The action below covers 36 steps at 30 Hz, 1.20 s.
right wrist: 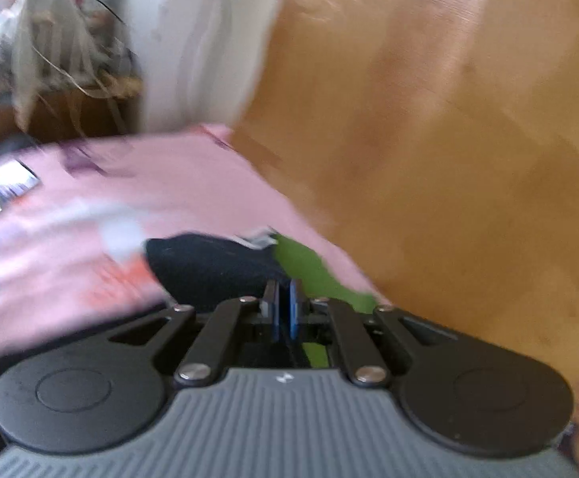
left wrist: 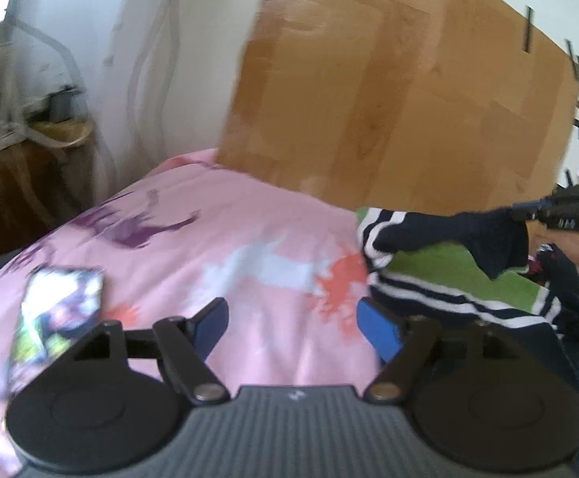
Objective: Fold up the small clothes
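Observation:
A small garment [left wrist: 456,275], green with navy parts and white stripes, lies on the pink bedspread [left wrist: 225,239] at the right. My left gripper [left wrist: 293,324] is open and empty, just left of the garment's striped edge. My right gripper [left wrist: 560,215] shows at the far right of the left wrist view, lifting a navy part of the garment. In the right wrist view the right gripper [right wrist: 284,306] is shut on the navy cloth [right wrist: 209,267], with green cloth [right wrist: 309,271] beside it.
A flat printed card or packet [left wrist: 62,310] lies on the bedspread at the left. A wooden headboard [left wrist: 401,91] stands behind the bed. A white curtain [left wrist: 130,59] and a wooden side table [left wrist: 30,175] with clutter stand at the back left.

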### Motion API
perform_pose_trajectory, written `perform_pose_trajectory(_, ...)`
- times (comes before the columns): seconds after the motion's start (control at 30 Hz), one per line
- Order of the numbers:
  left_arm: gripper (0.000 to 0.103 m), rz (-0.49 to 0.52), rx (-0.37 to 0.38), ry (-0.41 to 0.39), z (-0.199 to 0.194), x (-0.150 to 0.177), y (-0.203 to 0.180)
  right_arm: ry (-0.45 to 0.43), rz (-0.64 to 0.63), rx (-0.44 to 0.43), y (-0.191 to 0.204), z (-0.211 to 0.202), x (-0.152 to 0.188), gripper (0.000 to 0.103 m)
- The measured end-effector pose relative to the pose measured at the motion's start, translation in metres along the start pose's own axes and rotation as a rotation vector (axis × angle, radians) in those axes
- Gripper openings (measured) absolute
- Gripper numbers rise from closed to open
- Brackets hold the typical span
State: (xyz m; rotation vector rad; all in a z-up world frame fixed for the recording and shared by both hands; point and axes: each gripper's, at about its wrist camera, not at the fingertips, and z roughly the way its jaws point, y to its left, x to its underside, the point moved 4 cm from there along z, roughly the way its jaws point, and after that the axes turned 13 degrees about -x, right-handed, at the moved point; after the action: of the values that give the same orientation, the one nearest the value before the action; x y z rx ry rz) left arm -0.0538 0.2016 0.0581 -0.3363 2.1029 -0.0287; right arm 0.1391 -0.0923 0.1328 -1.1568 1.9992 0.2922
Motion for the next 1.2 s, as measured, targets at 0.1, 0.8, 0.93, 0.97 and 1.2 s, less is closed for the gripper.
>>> perform_pose_trajectory(0.1, 0.073, 0.056, 0.070, 0.002, 0.024, -0.019, -0.031, 0.074, 0.018, 0.082, -0.033, 0.002, 0.038, 0.008)
perform_pose_trajectory(0.8, 0.017, 0.296, 0.117, 0.192, 0.253, -0.053, -0.185, -0.075, 0.677, 0.013, -0.112, 0.010, 0.172, 0.037)
perform_pose_trajectory(0.93, 0.013, 0.127, 0.146, 0.158, 0.246, -0.070, -0.162, -0.145, 0.630, 0.041, -0.105, 0.005, 0.149, 0.013)
perform_pose_trajectory(0.97, 0.011, 0.080, 0.145, 0.166, 0.248, -0.072, -0.155, -0.189, 0.637, 0.064, -0.110, -0.003, 0.143, 0.013)
perform_pose_trajectory(1.2, 0.019, -0.054, 0.061, 0.243, 0.269, -0.068, -0.125, -0.005, 0.734, 0.307, -0.143, 0.023, 0.168, 0.024)
